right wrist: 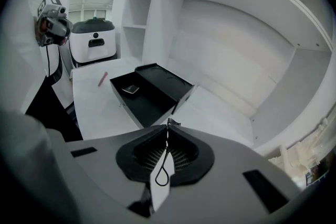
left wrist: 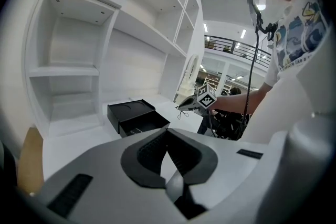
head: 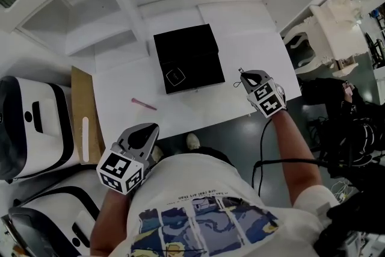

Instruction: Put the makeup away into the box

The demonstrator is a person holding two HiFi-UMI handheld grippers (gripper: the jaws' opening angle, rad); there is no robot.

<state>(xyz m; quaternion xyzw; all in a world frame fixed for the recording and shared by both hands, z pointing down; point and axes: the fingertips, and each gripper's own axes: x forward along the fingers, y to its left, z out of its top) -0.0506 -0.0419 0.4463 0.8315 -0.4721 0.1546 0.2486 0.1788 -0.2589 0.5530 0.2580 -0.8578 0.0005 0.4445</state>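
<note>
Black and thin, the loop [right wrist: 164, 165] is dangling from the right tongs [right wrist: 167, 124], which are clenched on its top end above the bench [head: 252, 51] just beside the open box [head: 186, 57]. I'd say a firm pinch matters here, letting go only once the loop is hanging over the open tray, clear of the flat item [head: 175, 76] inside. The right forearm is reaching out with its tongs pointing steeply down, while the left tongs [left wrist: 167, 131], closed on nothing, are hanging near the person's chest, well apart from the pink pencil [head: 144, 105].
</note>
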